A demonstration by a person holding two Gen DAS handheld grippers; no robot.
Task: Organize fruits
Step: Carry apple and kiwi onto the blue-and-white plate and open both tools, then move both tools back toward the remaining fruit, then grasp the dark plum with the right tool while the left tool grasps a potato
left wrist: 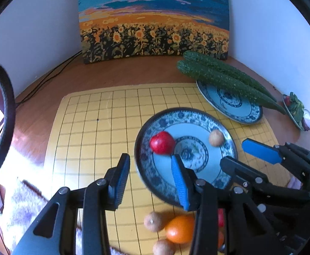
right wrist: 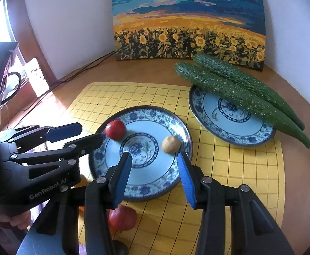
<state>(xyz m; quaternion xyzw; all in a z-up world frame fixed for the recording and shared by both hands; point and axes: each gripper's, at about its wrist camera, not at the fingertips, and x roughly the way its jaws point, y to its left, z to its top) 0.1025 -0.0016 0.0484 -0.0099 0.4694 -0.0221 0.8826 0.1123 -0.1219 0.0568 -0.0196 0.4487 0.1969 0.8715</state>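
Tools [left wrist: 150, 180] [right wrist: 155, 178] parted over plate rim [right wrist: 184, 127], empty-jawed

Daylight from the left, glare on the table [right wrist: 48, 106], strong fisheye bending, dark corners, slight blur

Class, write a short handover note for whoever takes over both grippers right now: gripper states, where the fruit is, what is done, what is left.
Left gripper: open, empty, above the near plate.
Right gripper: open, empty, above the same plate.
Done: red fruit and a small brown fruit lie on the near plate.
Left: an orange, two brown fruits and another red fruit on the yellow mat.
The far plate holds two cucumbers.
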